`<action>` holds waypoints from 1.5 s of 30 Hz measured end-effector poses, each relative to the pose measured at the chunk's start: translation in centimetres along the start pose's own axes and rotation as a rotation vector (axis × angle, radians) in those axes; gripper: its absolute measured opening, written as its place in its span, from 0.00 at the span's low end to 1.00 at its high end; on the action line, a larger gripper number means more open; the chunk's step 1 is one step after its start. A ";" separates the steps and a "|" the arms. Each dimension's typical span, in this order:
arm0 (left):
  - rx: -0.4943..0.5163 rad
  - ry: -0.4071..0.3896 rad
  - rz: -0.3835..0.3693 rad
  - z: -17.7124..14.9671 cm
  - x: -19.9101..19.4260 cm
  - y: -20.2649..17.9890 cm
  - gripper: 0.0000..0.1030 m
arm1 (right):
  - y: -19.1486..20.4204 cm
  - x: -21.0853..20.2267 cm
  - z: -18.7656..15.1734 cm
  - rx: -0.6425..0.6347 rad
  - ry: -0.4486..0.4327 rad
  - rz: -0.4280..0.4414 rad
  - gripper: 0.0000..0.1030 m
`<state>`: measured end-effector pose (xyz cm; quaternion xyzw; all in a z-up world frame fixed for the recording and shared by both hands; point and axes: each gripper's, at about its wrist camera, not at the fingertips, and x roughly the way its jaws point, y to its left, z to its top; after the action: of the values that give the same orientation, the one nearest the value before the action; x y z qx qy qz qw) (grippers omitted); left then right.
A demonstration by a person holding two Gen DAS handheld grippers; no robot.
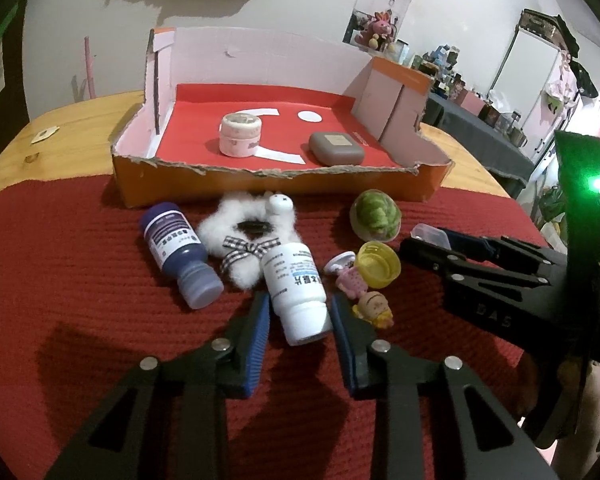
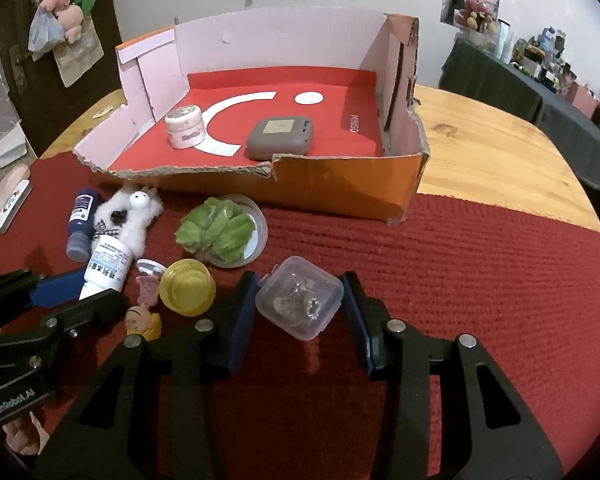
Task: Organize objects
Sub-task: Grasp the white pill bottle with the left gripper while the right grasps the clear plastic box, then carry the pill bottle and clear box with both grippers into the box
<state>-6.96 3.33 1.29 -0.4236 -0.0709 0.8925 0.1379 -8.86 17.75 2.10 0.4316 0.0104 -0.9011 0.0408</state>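
The left claw (image 1: 300,304) has a white bottle (image 1: 296,288) between its two blue pads. The bottle lies on its side on the red mat (image 1: 80,280), cap toward the camera. The pads look like they touch the bottle's sides near the cap, so the claw is squeezing it.

The right claw (image 2: 300,292) has a small clear box (image 2: 300,298) between its pads. The left pad touches a corner of the box. On the right side I cannot tell if the pad touches it, so I cannot tell if this claw is really gripping the box. Something shiny is inside the box.

The mat covers part of a wooden counter (image 2: 492,148). More little things lie on the mat. A dark blue bottle (image 1: 180,252) lies on its side beside a fluffy white toy (image 1: 240,236) with a checked bow. A yellow cap (image 1: 378,264) sits near two tiny dolls, a pink one (image 1: 350,280) and a yellow one (image 1: 374,308). A green leafy ball (image 1: 376,214) sits in a clear dish, just in front of the box.

Behind them is an orange cardboard box (image 1: 284,184) with a torn front edge and a red floor. Inside it stand a small round pink jar (image 1: 240,134) and a flat grey case (image 1: 336,148), a little apart.
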 end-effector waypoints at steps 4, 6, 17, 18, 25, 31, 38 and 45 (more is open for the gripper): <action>0.001 -0.004 0.002 -0.1 -0.1 0.0 0.30 | 0.1 -0.6 -0.3 0.006 -0.005 0.017 0.39; 0.000 -0.006 0.000 -0.1 -0.2 0.1 0.29 | 0.2 -0.8 -0.4 0.009 -0.006 0.028 0.39; 0.013 -0.054 0.014 -0.1 -1.9 0.0 0.27 | 1.0 -2.4 -0.4 0.017 -0.030 0.087 0.39; 0.011 -0.053 0.013 -0.1 -1.9 0.0 0.27 | 1.1 -2.4 -0.4 0.017 -0.029 0.090 0.39; 0.009 -0.075 0.014 0.0 -2.7 0.1 0.27 | 1.6 -2.8 -0.3 0.016 -0.031 0.106 0.39; 0.015 -0.122 0.019 1.4 -3.9 0.2 0.27 | 2.2 -4.9 1.6 -0.010 -0.098 0.101 0.39; 0.004 -0.145 0.023 2.3 -4.3 0.9 0.27 | 2.5 -4.9 2.2 -0.018 -0.105 0.105 0.39; 0.017 -0.145 0.007 3.3 -4.3 0.9 0.27 | 2.9 -5.1 3.3 -0.040 -0.107 0.120 0.39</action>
<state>-7.07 1.13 6.30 -0.3570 -0.0715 0.9219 0.1327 -8.01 15.03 8.21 0.3816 0.0002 -0.9185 0.1037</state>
